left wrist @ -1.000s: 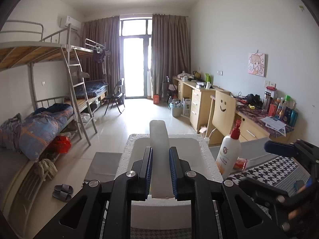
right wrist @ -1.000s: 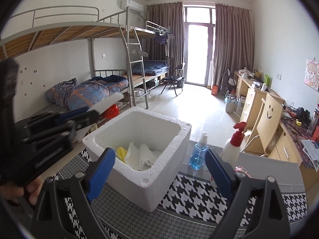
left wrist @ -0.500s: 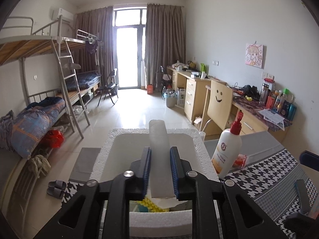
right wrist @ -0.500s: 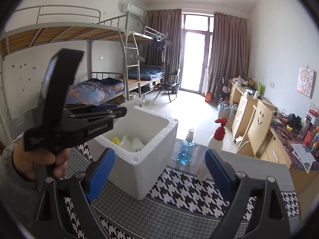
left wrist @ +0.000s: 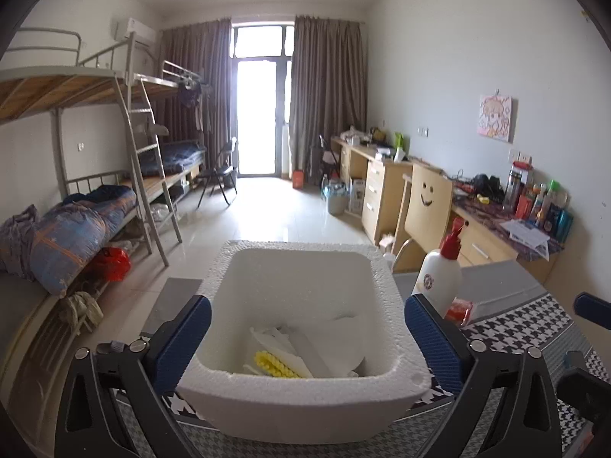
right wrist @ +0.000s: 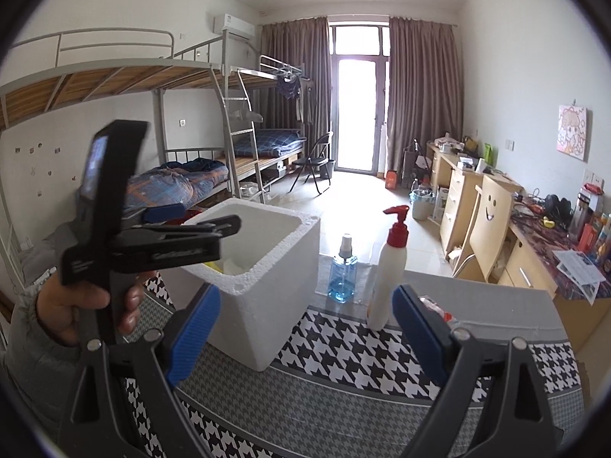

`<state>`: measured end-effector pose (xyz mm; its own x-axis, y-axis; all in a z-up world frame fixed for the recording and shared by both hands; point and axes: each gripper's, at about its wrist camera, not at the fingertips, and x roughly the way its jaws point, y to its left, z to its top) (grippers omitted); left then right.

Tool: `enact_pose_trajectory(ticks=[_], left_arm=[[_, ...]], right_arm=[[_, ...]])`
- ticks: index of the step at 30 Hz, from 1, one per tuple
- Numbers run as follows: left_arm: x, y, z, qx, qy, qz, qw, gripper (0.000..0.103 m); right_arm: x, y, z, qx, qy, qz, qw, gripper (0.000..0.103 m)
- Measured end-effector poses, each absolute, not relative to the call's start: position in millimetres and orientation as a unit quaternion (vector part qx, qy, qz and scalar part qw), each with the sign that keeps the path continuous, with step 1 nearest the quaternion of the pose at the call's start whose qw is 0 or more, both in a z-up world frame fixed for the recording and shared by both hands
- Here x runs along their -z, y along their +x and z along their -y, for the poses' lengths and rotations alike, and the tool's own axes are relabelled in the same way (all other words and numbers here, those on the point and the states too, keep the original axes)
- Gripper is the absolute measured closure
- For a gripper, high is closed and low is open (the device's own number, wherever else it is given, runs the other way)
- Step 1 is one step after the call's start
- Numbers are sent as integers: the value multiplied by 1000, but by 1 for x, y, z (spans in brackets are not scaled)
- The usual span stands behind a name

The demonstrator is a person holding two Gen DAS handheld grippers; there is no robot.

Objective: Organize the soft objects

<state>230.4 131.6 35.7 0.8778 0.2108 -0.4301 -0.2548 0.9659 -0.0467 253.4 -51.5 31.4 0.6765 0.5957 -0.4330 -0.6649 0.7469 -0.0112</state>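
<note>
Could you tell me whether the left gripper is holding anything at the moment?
No, the left gripper stands wide open and empty above the foam box.

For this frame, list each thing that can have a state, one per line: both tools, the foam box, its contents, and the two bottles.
Left tool: open, nothing between its pads, jaws just opened, held over the box.
Right tool: open, empty.
Foam box: lidless, upright on the cloth.
White soft pieces: lying loose inside the box.
Yellow piece: inside, partly covered.
White pump bottle: upright, capped.
Blue spray bottle: upright, part full.
</note>
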Motion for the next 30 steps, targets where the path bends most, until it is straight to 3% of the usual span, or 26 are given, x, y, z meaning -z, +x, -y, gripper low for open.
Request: enact_pose_trajectory(ticks=[30], left_arm=[[-60,122,-74,-110,-36,-149,982,1]], right_arm=[[-50,198,83,-342,-53,-176,922,9]])
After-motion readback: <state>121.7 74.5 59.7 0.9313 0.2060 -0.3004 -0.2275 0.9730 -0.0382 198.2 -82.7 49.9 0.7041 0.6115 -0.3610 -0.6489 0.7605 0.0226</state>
